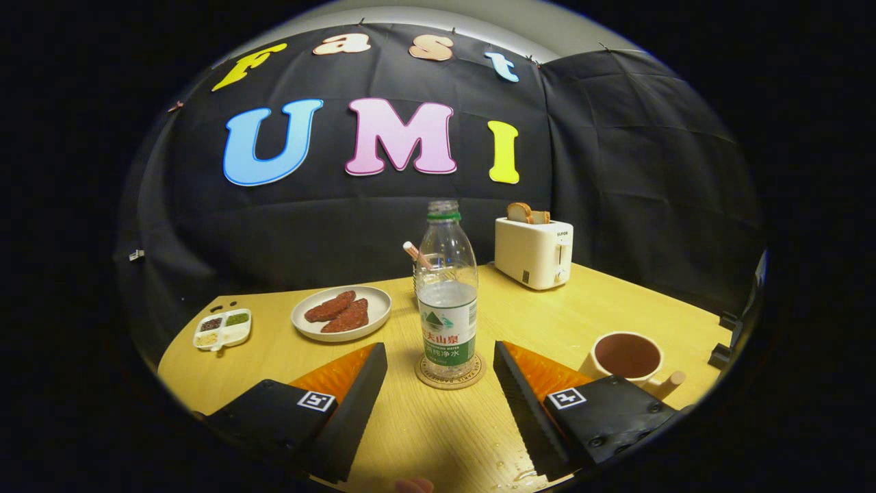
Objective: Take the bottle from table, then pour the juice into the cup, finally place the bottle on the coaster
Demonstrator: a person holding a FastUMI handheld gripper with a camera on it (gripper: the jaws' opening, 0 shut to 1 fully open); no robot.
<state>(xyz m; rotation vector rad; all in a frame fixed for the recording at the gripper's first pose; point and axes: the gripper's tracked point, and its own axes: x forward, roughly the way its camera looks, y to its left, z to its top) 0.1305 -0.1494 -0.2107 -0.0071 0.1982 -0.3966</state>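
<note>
Fingers of the hand-held gripper stand wide apart, holding nothing and touching nothing — the bottle sits just ahead of the gap between their tips, clear of both. The bottle stands upright on a round coaster on the wooden bench. It is clear plastic with no cap on its neck, a green ring under the mouth and a green and white label round its lower half; clear liquid fills it to a little under halfway. Right of the bottle, just beyond the right finger, a cream cup with a stubby wooden handle sits on the bench, its inside dark. Behind the bottle and partly hidden by it is a glass with a straw leaning out. Further left lies a white plate with two reddish-brown pieces of food, and beyond it a small divided dish of seasonings. At the back of the bench a cream toaster holds slices of bread. A few drops of water glisten on the bench by the base of the right finger.
</note>
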